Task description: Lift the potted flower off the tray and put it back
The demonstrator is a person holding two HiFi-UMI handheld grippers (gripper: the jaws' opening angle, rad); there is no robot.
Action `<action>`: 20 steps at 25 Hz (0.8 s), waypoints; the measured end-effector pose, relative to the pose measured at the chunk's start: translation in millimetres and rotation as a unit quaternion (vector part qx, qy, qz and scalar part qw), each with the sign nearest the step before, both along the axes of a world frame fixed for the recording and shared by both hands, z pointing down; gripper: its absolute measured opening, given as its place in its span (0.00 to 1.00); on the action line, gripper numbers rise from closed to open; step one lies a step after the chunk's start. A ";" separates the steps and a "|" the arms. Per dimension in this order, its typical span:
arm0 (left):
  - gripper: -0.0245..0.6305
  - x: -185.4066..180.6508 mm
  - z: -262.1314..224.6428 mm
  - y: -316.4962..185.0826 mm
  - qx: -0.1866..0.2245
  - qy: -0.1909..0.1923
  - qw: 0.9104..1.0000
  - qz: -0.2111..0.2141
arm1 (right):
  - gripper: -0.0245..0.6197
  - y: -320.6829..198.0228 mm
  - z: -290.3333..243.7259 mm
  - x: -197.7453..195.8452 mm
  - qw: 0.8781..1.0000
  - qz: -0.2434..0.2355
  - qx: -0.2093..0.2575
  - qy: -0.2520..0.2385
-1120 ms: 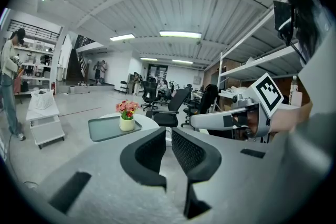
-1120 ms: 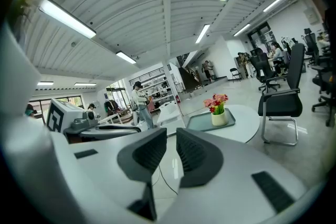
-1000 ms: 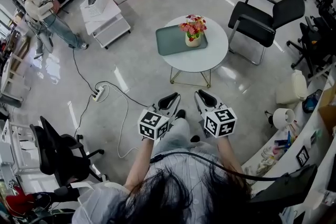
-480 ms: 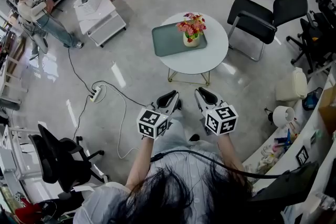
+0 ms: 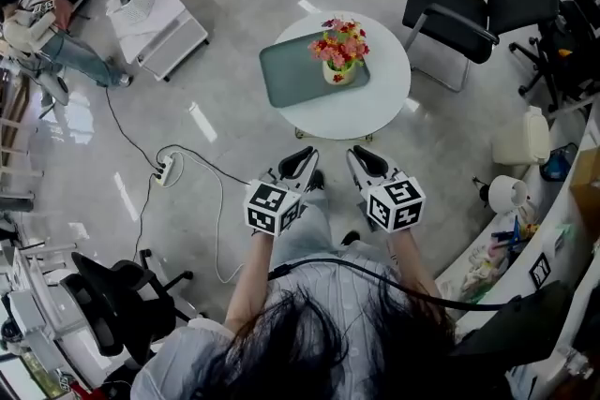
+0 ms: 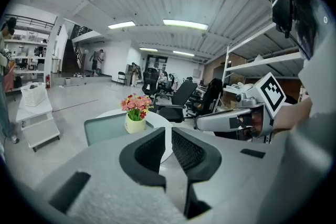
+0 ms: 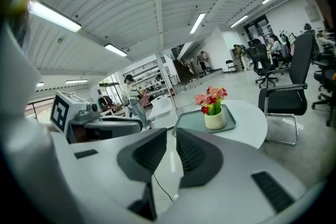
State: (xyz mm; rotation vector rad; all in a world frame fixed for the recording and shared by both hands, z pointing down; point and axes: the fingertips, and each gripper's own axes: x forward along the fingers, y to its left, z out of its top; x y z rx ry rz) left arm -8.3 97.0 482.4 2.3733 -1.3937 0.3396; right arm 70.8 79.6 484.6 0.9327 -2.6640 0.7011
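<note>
Glossy grey office floor fills the head view, with a white cart (image 5: 155,19) at upper left, a power strip (image 5: 167,171) below it and a round white table (image 5: 384,98) in the middle. A grey-green tray (image 5: 281,80) lies on the table's left part, and the potted flower (image 5: 339,56) stands upright on the tray's right end; a black chair (image 5: 469,9) sits just right of the table. The left gripper (image 5: 302,160) and right gripper (image 5: 366,162) hang side by side over the floor, well short of the table, each with its jaws pressed together on nothing. Only the gripper views show the strip lights (image 6: 178,23) on the ribbed ceiling: the left one has the pot left of its jaws, the right one has it to their right.
</note>
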 end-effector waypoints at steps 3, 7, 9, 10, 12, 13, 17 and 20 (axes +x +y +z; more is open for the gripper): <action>0.10 -7.5 5.0 -18.0 -0.007 -0.004 1.000 0.011 | 0.15 -19.1 5.9 -6.8 1.000 0.007 -0.009 0.009; 0.10 -27.5 7.7 -39.7 -0.015 -0.006 1.000 0.013 | 0.15 -39.6 11.1 -21.4 0.999 0.014 -0.020 0.020; 0.10 -38.0 10.3 -51.3 -0.017 0.000 1.000 0.012 | 0.15 -49.8 12.6 -28.7 0.999 0.018 -0.024 0.023; 0.10 -42.7 12.4 -56.7 -0.018 0.001 1.000 0.014 | 0.15 -54.9 13.6 -32.4 0.999 0.020 -0.026 0.025; 0.10 -50.6 14.5 -67.2 -0.022 0.001 1.000 0.022 | 0.15 -65.4 15.4 -39.6 0.999 0.025 -0.029 0.029; 0.10 -53.8 14.5 -72.2 -0.025 -0.001 0.999 0.026 | 0.15 -70.4 15.9 -42.7 0.999 0.028 -0.031 0.030; 0.10 -66.0 17.5 -91.2 -0.026 -0.005 0.999 0.042 | 0.15 -86.8 16.5 -53.4 0.998 0.040 -0.036 0.034; 0.10 -77.9 19.1 -107.4 -0.024 -0.004 0.998 0.053 | 0.15 -100.4 16.5 -62.7 0.997 0.050 -0.038 0.037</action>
